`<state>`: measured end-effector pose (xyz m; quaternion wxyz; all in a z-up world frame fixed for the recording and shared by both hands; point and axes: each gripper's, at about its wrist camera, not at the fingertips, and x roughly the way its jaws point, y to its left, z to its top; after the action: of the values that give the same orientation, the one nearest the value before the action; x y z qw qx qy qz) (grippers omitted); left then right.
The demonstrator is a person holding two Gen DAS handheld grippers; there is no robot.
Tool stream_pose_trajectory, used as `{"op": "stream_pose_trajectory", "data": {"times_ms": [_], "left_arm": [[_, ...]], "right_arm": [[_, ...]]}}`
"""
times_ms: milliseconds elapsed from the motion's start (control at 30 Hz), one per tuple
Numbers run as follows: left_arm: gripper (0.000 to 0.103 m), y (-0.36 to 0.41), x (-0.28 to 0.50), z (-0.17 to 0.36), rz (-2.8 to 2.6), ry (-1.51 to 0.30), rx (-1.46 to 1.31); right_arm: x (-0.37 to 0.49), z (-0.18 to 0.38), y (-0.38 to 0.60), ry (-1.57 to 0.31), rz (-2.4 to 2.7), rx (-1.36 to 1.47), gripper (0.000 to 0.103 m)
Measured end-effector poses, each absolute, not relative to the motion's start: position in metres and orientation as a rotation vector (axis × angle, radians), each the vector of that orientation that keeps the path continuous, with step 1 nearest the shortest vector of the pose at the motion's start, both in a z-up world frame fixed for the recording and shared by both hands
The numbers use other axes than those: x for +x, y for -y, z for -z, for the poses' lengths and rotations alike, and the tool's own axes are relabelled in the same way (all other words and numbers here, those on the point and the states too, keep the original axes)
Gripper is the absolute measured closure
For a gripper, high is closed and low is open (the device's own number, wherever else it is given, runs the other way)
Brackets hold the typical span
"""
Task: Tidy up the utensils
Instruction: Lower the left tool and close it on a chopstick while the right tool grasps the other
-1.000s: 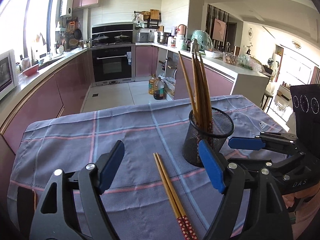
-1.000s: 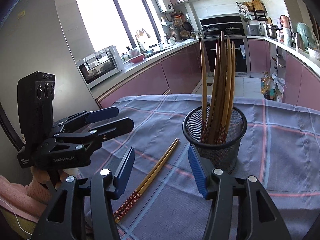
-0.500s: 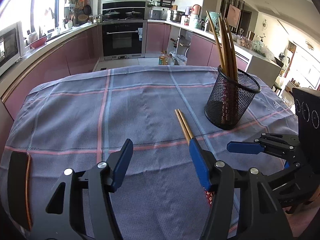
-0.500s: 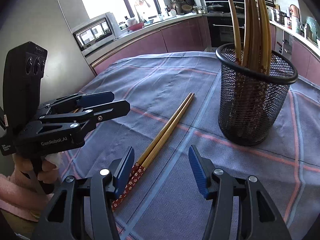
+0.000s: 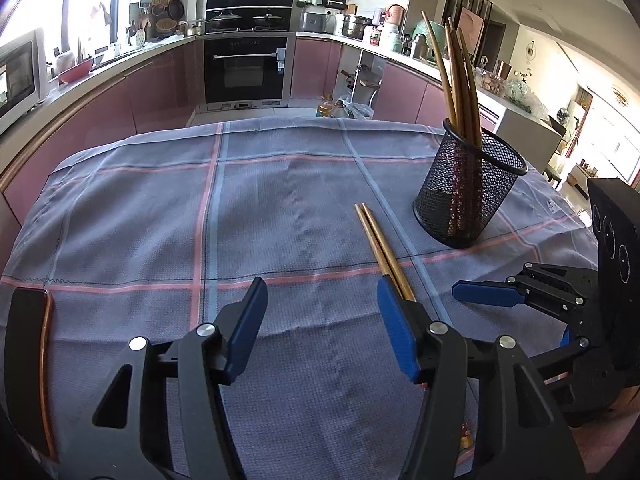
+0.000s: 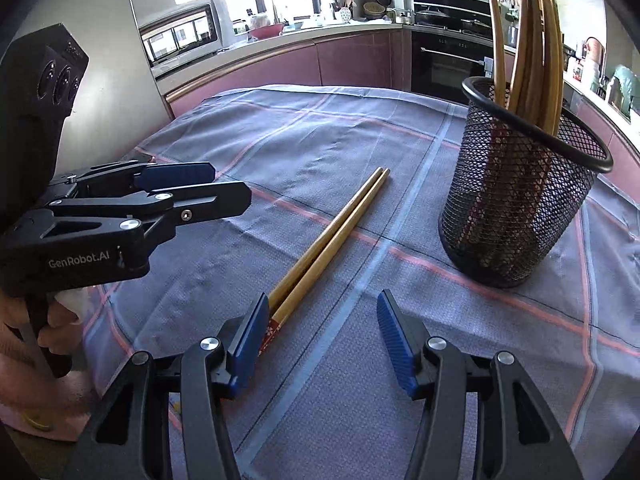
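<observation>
A pair of wooden chopsticks (image 5: 380, 248) lies side by side on the checked blue cloth (image 5: 260, 208), also in the right wrist view (image 6: 332, 240); their red patterned ends sit by my right gripper's left finger. A black mesh holder (image 5: 468, 196) with several chopsticks upright stands to their right, also in the right wrist view (image 6: 516, 196). My left gripper (image 5: 322, 320) is open and empty, low over the cloth left of the pair. My right gripper (image 6: 320, 332) is open and empty just over the pair's near end.
A dark phone-like slab (image 5: 30, 360) lies on the cloth at the left edge. Pink kitchen cabinets, an oven (image 5: 244, 68) and a counter stand beyond the table's far edge. A microwave (image 6: 180, 36) sits on the left counter.
Both grippers have dropped lower and pulled back toward the table's near side. The holder and the chopstick pair have not moved. Both grippers stay open.
</observation>
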<state>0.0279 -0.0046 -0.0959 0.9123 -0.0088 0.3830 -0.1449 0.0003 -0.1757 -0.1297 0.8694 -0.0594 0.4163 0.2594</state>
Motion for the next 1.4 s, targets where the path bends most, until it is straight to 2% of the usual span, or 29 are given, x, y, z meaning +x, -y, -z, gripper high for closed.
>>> {"op": "stream_pose_trajectory", "data": {"times_ms": [367, 533, 667, 733, 900, 1400], "left_arm": [[0.051, 0.025, 0.028, 0.104, 0.361, -0.807, 0.042], [0.061, 0.040, 0.031, 0.113, 0.405, -0.845, 0.078], [0.065, 0.048, 0.033, 0.120, 0.435, -0.871, 0.089], [0.072, 0.051, 0.034, 0.124, 0.440, -0.889, 0.095], [0.083, 0.056, 0.037, 0.128, 0.438, -0.904, 0.095], [0.083, 0.061, 0.061, 0.128, 0.424, -0.918, 0.085]], "right_arm": [[0.003, 0.128, 0.197, -0.903, -0.523, -0.076, 0.059], [0.003, 0.128, 0.202, -0.905, -0.514, -0.082, 0.061], [0.004, 0.128, 0.205, -0.906, -0.510, -0.079, 0.061], [0.005, 0.128, 0.206, -0.907, -0.508, -0.079, 0.061], [0.006, 0.128, 0.205, -0.909, -0.507, -0.078, 0.061], [0.035, 0.129, 0.185, -0.891, -0.496, -0.090, 0.071]]}}
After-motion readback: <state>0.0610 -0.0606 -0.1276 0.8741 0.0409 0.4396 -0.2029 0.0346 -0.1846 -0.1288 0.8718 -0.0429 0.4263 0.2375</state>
